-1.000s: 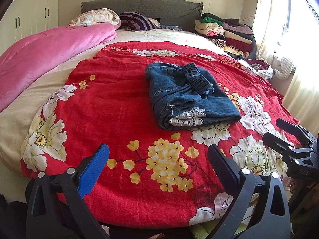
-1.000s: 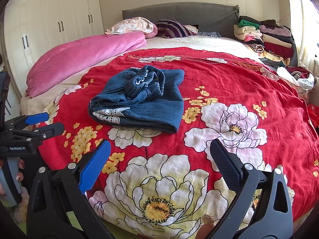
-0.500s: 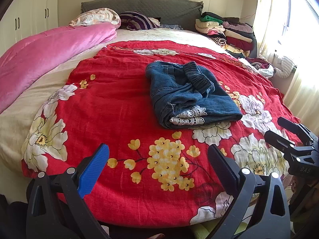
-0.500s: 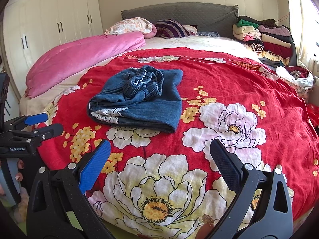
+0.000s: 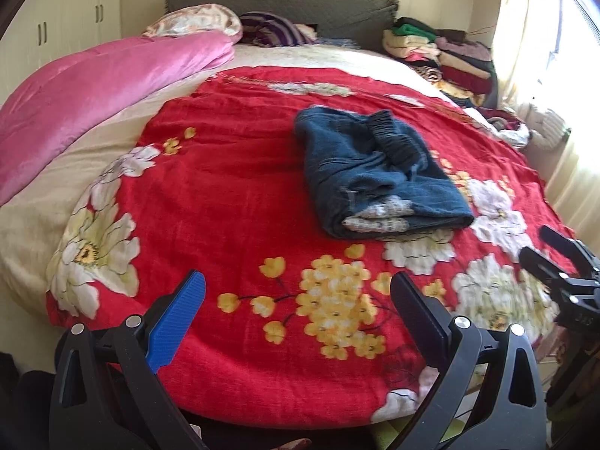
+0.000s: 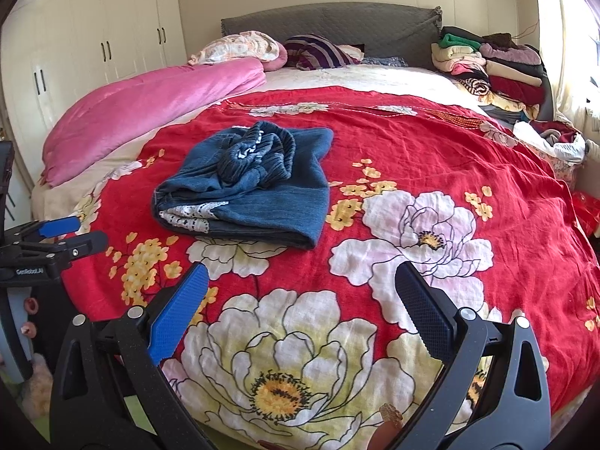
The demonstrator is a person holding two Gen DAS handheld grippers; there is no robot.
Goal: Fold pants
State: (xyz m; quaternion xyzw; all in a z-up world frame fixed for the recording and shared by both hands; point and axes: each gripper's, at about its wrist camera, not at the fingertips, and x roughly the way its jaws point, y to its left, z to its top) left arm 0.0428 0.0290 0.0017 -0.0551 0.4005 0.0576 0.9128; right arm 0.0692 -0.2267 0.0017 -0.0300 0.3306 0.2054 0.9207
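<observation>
Blue denim pants [image 5: 378,176] [image 6: 251,187] lie folded into a compact bundle on the red floral blanket [image 5: 232,202] [image 6: 431,172], with the elastic waistband bunched on top and white lace trim at the near edge. My left gripper [image 5: 298,307] hangs open over the blanket's near edge, well short of the pants, nothing between its fingers. My right gripper [image 6: 302,300] is open too, above the big white flowers, in front and to the right of the pants. Each gripper shows in the other's view at the side: right gripper [image 5: 555,251], left gripper [image 6: 71,232].
A pink quilt [image 5: 93,93] runs along the bed's left side. Pillows [image 6: 243,47] lie by the grey headboard [image 6: 337,26]. A stack of folded clothes [image 6: 495,67] sits at the back right. White wardrobes [image 6: 93,45] stand left; curtains and a window are at the right.
Both grippers have drifted slightly left and back; the pants sit a bit further right in the left wrist view. The pants have not moved and both grippers stay open.
</observation>
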